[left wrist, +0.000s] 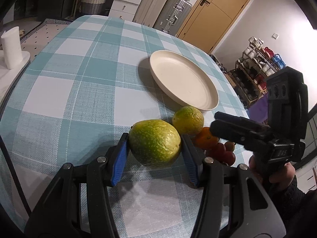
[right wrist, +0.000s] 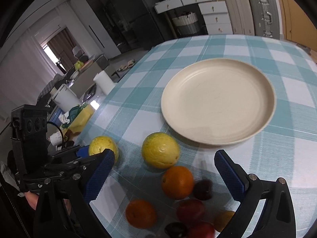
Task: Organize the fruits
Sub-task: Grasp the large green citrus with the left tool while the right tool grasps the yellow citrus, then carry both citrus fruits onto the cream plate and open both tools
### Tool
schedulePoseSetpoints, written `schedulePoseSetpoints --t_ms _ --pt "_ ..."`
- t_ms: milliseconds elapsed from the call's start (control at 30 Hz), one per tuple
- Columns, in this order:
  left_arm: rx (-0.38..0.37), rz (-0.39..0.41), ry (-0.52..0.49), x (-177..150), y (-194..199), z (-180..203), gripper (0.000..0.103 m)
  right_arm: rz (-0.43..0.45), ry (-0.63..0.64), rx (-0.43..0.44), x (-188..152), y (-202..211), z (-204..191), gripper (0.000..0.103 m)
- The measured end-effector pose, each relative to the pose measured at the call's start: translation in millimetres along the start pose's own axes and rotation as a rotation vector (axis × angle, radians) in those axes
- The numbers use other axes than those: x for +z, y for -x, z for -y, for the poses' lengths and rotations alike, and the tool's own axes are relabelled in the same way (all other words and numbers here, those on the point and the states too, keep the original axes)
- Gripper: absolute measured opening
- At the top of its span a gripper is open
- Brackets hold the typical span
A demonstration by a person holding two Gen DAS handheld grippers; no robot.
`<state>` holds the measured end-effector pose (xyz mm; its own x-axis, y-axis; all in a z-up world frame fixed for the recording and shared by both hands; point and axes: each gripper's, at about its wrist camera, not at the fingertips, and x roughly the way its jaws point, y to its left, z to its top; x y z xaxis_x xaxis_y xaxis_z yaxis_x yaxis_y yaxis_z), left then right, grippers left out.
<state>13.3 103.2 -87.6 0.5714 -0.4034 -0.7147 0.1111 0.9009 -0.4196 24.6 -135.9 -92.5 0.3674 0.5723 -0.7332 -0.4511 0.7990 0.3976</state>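
Observation:
My left gripper (left wrist: 154, 145) is shut on a yellow-green fruit (left wrist: 154, 140), one blue pad on each side, low over the cloth. A second yellow-green fruit (left wrist: 188, 120) lies just behind it, beside an orange (left wrist: 206, 138) and small red fruits (left wrist: 223, 152). The cream plate (left wrist: 184, 79) beyond holds nothing. In the right wrist view my right gripper (right wrist: 164, 155) stands wide open over the pile: a yellow fruit (right wrist: 160, 150), two oranges (right wrist: 177, 181), dark and red small fruits (right wrist: 190, 210). The plate (right wrist: 218, 99) lies ahead. The held fruit (right wrist: 101, 146) shows at the left.
A teal checked cloth covers the table (left wrist: 79, 79), whose edges curve away left and right. A white paper roll (left wrist: 11, 47) stands off the table at the left. Suitcases (left wrist: 172, 13), drawers and a shoe rack (left wrist: 257, 69) are in the room behind.

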Motion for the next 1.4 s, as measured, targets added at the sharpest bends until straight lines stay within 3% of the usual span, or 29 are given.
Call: schedulePoseSetpoints --t_ms 433,600,733,800,967,1400 --pt "0.014 -0.001 0.02 -0.2 4.4 -15.4 0.049 -0.092 0.033 -0.042 6.4 -32.0 -13.9 0.103" --pt "0.019 0.003 0.017 0.3 5.8 -17.4 0.049 -0.113 0.038 -0.05 8.2 -38.7 -17.1 0.098" --pt "0.024 -0.003 0.016 -0.3 5.1 -17.7 0.049 -0.123 0.038 -0.046 8.6 -42.8 -16.9 0.083" --pt "0.027 -0.005 0.021 0.3 3.7 -18.1 0.049 -0.129 0.038 -0.054 8.9 -44.6 -16.4 0.082" --pt "0.032 -0.006 0.022 1.6 2.5 -18.0 0.049 -0.137 0.044 -0.093 8.1 -47.1 -14.6 0.052" --pt "0.041 -0.004 0.015 8.9 1.7 -12.8 0.049 -0.07 0.05 -0.057 6.9 -32.9 -13.3 0.052"
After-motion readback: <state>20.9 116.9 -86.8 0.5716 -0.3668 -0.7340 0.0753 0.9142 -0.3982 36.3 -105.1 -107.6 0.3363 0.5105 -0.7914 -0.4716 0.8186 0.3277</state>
